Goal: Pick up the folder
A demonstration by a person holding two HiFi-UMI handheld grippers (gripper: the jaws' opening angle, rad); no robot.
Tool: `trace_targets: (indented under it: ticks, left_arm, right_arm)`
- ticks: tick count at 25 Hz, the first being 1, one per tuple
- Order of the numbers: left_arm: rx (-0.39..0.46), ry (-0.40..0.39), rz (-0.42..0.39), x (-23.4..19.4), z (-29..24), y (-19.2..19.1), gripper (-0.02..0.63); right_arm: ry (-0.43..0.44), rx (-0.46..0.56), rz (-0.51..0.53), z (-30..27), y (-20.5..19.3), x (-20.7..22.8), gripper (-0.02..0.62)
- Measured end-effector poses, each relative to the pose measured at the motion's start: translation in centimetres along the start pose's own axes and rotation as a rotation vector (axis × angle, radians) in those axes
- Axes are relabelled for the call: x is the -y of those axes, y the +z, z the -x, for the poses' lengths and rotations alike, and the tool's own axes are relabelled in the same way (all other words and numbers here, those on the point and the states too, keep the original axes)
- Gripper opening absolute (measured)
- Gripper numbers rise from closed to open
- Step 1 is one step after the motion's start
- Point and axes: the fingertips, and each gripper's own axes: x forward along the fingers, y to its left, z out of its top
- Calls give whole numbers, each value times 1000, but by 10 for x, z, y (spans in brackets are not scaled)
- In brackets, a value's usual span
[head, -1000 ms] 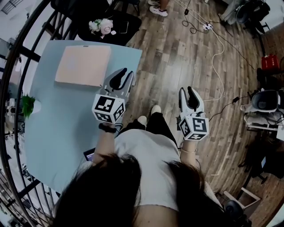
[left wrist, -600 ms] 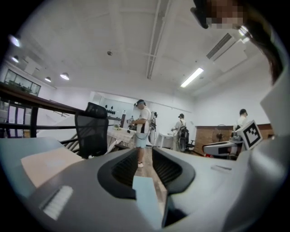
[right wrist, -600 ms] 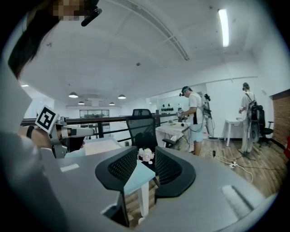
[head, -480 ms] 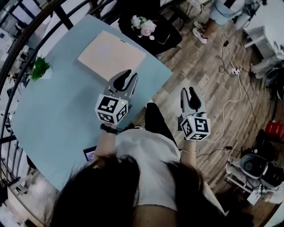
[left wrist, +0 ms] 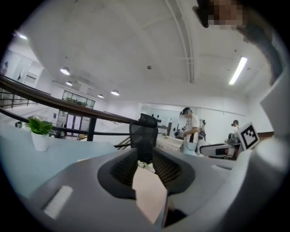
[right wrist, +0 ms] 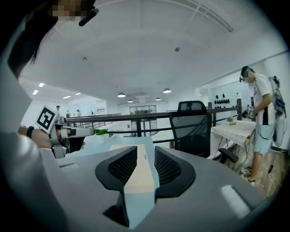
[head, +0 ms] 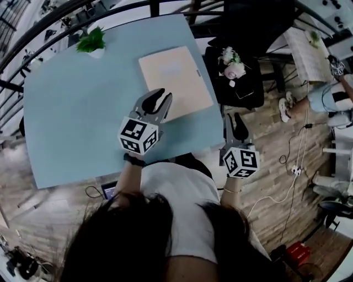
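The folder (head: 175, 78) is a flat peach-coloured rectangle lying on the pale blue table (head: 71, 110), near its right edge. My left gripper (head: 155, 99) hovers over the folder's near left corner, open, with nothing between its fingers. Through the gap in the left gripper view I see the folder (left wrist: 148, 192) below. My right gripper (head: 235, 122) is open and empty just off the table's near right corner. In the right gripper view the folder (right wrist: 138, 173) lies ahead between the jaws, and the left gripper (right wrist: 63, 132) shows at the left.
A potted plant (head: 92, 41) stands at the table's far side. A black chair (head: 245, 82) with a bunch of flowers (head: 231, 61) sits right of the table. A railing (head: 66, 16) curves behind. A person (right wrist: 260, 113) stands by another table to the right. Cables lie on the wooden floor (head: 287, 160).
The whole view has swung round, so the table and folder now lie straight ahead. Both grippers came round with it; the left one now hangs over the folder's corner. Jaws look unchanged.
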Motion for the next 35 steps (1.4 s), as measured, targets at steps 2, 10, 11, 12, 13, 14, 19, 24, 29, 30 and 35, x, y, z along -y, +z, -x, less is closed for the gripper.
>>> trace_targets:
  ticks: [2,10,11,12,13,14,19,24,29,30,35]
  left_arm:
    - [10,78,11,-14,0,0,104]
    - [51,333,54,-44,11,2,104]
    - [54,357,62,-46,14,1,104]
    - [58,382,69,-48,18,0,104]
    - [60,405,77,-49,21,-1,104]
    - [62,426,86,-49,24,-2,104]
    - [60,498,123,-50,33,-9,104]
    - [49,501,149,-51,37,-11,103]
    - [41,481,172,-57,29,-10,103]
    - [39,477,175,-58,28,-10,103]
    - [21,456,190,-68,21,-13,103]
  right_arm:
    - [75,-5,12,-25,3,1,95]
    - [324,-27,36,-104,11,6,96]
    - [345,-30,38,-109,12,5,95]
    - [367,-32,40,-114,13,4,95]
    - [390,-35,43,-118,14,3,95]
    - [412,-38,46,-122,14,1,95]
    - [483,-63,43,-137,11,0,95]
    - [506,-77,24,-144,14,-10,95]
    - [510,-93,19,-151,16,-14,95]
    - [511,-96,16,-152,16,-15,95]
    - [509,-118,12,-158,14,-19,95]
